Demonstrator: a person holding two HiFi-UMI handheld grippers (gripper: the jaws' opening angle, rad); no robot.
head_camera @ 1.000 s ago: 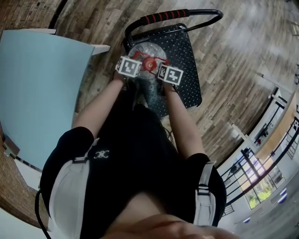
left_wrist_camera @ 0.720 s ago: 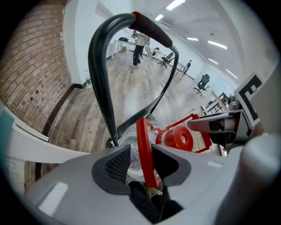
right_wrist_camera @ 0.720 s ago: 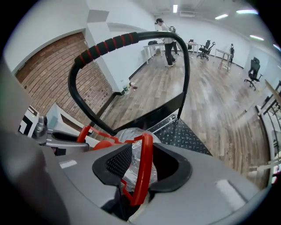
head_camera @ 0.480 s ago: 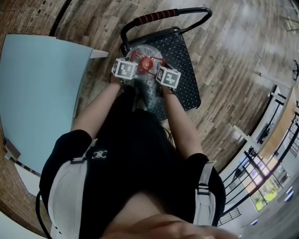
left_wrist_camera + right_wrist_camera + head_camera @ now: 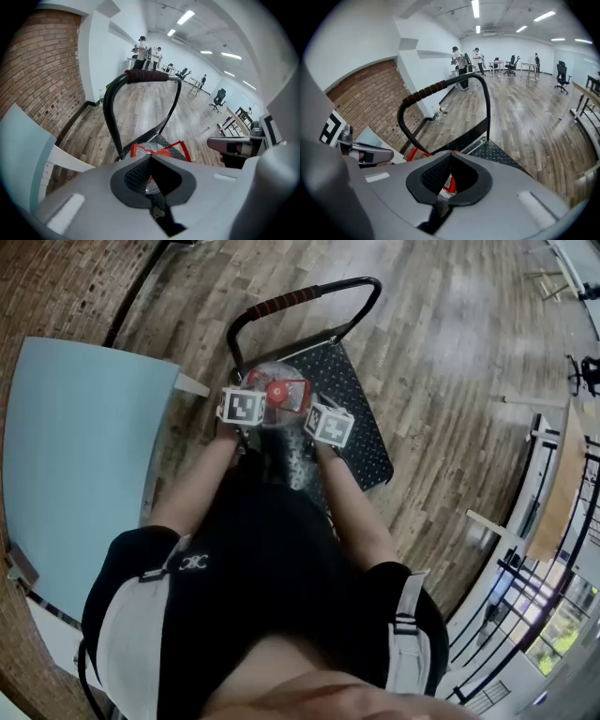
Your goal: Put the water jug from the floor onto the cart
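Jug (image 5: 279, 401) sits on the cart (image 5: 367, 439), handle end, at our 12 o'clock. Left hand-held gripper (image 5: 150, 161) and right hand-held gripper (image 5: 450, 171) flank it at 9 and 3 o'clock. Both have just closed, with nothing between the jaws. We judge the placement done; only clearing off is left.

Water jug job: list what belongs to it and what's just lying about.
Job: water jug, standing on the cart; left gripper and right gripper, jaws just closed on nothing.
Lying about: light blue tabletop, railing.
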